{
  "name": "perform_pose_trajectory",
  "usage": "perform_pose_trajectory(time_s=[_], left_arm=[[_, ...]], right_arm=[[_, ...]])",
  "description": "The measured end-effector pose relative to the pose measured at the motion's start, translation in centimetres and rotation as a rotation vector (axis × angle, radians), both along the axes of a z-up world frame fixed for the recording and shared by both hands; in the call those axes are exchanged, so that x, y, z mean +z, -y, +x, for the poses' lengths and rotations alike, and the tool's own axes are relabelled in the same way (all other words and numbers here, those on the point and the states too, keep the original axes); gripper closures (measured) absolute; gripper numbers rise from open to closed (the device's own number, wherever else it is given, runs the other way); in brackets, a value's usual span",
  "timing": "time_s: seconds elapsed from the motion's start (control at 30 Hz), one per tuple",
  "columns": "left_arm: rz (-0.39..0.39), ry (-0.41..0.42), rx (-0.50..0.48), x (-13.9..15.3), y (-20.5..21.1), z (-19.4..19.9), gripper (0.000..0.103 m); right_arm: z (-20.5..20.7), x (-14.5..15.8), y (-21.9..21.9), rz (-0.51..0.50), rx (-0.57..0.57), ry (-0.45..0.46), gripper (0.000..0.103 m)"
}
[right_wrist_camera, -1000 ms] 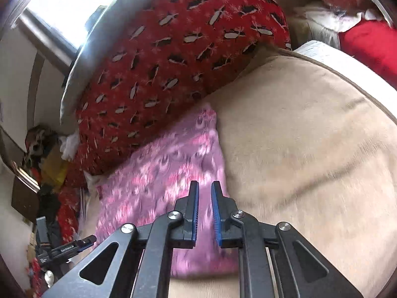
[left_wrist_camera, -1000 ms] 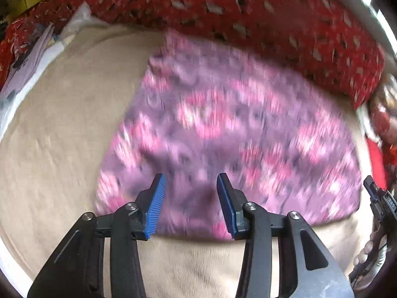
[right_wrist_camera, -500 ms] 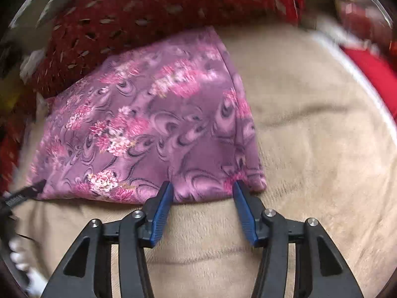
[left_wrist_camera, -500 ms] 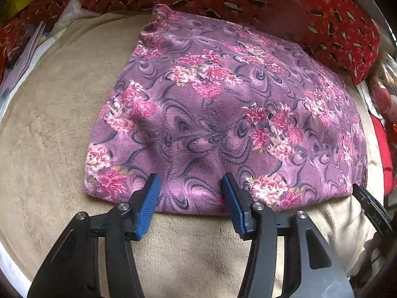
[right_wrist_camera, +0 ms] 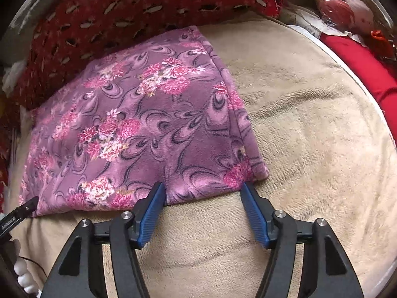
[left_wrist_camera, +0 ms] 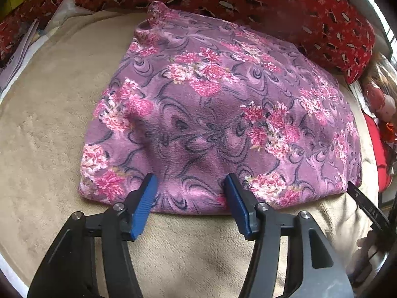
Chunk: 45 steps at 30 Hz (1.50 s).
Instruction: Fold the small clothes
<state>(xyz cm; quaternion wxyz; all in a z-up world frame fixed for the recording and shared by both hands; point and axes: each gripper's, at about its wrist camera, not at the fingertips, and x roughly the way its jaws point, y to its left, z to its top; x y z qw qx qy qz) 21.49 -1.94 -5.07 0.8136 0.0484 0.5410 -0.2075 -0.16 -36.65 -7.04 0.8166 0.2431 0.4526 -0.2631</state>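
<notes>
A purple fleece garment with pink flowers (left_wrist_camera: 211, 114) lies folded flat on a beige blanket (left_wrist_camera: 49, 124); it also shows in the right wrist view (right_wrist_camera: 139, 129). My left gripper (left_wrist_camera: 189, 183) is open, its blue pads at the garment's near edge toward its left half, holding nothing. My right gripper (right_wrist_camera: 203, 188) is open, its blue pads at the near edge by the garment's right corner, holding nothing. The tip of the right gripper shows at the right edge of the left wrist view (left_wrist_camera: 367, 206).
A red patterned cushion (left_wrist_camera: 273, 2) lies right behind the garment. White papers or plastic (left_wrist_camera: 22, 47) lie at the far left. Red cloth and toys (right_wrist_camera: 359, 57) sit off the blanket's right edge. Bare beige blanket (right_wrist_camera: 310, 136) spreads to the right.
The right gripper went from nearly shut to open. Both grippers came down to the garment's near edge, and the garment now lies flat and still.
</notes>
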Motion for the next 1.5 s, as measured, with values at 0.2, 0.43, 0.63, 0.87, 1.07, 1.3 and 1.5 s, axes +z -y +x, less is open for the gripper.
perform_pose_trajectory(time_s=[0.2, 0.43, 0.63, 0.87, 1.07, 1.3, 1.5], left_arm=[[0.001, 0.046, 0.005, -0.1, 0.4, -0.9, 0.042], [-0.170, -0.001, 0.043, 3.2, -1.5, 0.5, 0.043], [-0.174, 0.024, 0.088, 6.6, 0.9, 6.4, 0.043], [-0.049, -0.122, 0.172, 0.3, 3.1, 10.3, 0.041], [-0.178, -0.161, 0.173, 3.3, 0.5, 8.8, 0.041], [-0.412, -0.274, 0.371, 2.6, -9.7, 4.1, 0.041], [-0.442, -0.315, 0.486, 1.1, -12.6, 5.1, 0.041]], right_arm=[[-0.9, -0.3, -1.3, -0.067, 0.026, 0.052, 0.029], [-0.2, 4.1, 2.2, -0.002, -0.015, 0.215, 0.028], [6.4, 4.5, 9.7, 0.117, -0.088, 0.262, 0.028], [10.5, 0.8, 11.2, 0.201, 0.018, 0.210, 0.081], [7.7, 4.5, 9.4, 0.097, 0.057, 0.328, 0.073], [7.7, 1.8, 5.3, 0.022, 0.176, 0.232, 0.053], [8.3, 5.5, 1.5, 0.038, 0.249, 0.367, 0.053]])
